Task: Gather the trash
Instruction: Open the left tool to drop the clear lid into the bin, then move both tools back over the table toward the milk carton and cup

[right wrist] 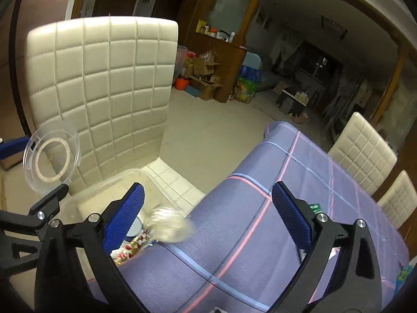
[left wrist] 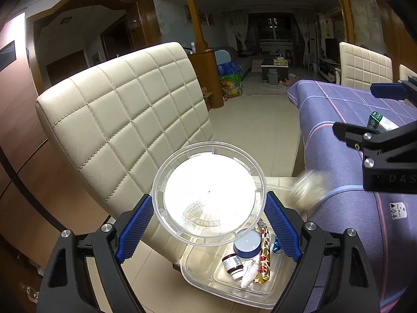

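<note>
You are holding a clear round lid [left wrist: 208, 193], faint embossed writing unreadable, between your left gripper's [left wrist: 208, 224] blue pads, tilted above a clear bin [left wrist: 229, 287] on the floor. In the bin are lying a capped jar [left wrist: 246, 245], a small labelled bottle [left wrist: 232, 263] and wrappers [left wrist: 265, 255]. Your right gripper [right wrist: 208, 214] is standing wide, empty; a blurred white wad [right wrist: 169, 224] is hanging just beyond, at the purple tablecloth's [right wrist: 260, 221] edge. "DAS" is showing on that gripper's body.

We see a lid [left wrist: 208, 193] of clear glossy plastic, a chair [left wrist: 125, 120] in cream quilted leather with a soft shine, and a tabletop [right wrist: 247, 224] under matt woven purple cloth. The bin [left wrist: 198, 274] is clear smooth plastic; the pads [left wrist: 282, 228] are rough blue rubber.
</note>
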Action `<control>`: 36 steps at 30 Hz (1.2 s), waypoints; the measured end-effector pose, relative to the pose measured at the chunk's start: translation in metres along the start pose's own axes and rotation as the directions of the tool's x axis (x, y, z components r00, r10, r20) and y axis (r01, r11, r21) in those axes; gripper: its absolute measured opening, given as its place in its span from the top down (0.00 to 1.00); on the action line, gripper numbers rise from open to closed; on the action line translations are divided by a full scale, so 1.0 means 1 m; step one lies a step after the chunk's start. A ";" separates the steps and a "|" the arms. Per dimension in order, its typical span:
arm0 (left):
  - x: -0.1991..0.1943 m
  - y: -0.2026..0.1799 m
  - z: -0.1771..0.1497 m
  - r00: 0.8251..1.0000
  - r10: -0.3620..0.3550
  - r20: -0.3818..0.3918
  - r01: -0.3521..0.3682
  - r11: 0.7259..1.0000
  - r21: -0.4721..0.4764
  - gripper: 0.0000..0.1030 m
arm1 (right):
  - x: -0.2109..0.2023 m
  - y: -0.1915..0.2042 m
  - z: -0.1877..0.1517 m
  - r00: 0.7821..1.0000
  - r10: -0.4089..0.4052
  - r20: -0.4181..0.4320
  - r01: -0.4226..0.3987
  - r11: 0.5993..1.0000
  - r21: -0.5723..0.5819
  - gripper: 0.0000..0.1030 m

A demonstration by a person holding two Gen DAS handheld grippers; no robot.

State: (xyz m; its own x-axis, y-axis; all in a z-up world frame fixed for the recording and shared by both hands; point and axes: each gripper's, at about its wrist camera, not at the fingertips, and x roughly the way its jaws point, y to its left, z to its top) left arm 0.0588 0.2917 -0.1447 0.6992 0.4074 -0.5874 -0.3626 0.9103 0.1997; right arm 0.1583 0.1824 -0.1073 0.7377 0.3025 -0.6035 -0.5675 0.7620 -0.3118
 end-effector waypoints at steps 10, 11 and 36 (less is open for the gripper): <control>0.000 -0.025 0.011 1.000 -0.027 0.011 0.027 0.999 0.028 0.19 | -0.001 -0.030 -0.014 0.999 -0.029 -0.037 0.032 0.997 0.065 0.09; 0.001 -0.027 0.012 1.000 -0.028 0.010 0.028 0.999 0.032 0.19 | -0.002 -0.036 -0.017 0.999 -0.032 -0.040 0.034 0.997 0.072 0.09; 0.013 -0.062 0.024 0.992 -0.108 -0.059 0.109 0.994 0.024 0.13 | -0.008 -0.104 -0.055 0.995 -0.054 -0.082 0.071 0.972 0.222 0.09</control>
State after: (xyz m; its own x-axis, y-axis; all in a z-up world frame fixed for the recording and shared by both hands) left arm 0.1056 0.2424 -0.1456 0.6969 0.3018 -0.6506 -0.2691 0.9509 0.1529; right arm 0.1913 0.0694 -0.1102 0.7349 0.2128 -0.6440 -0.4183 0.8896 -0.1834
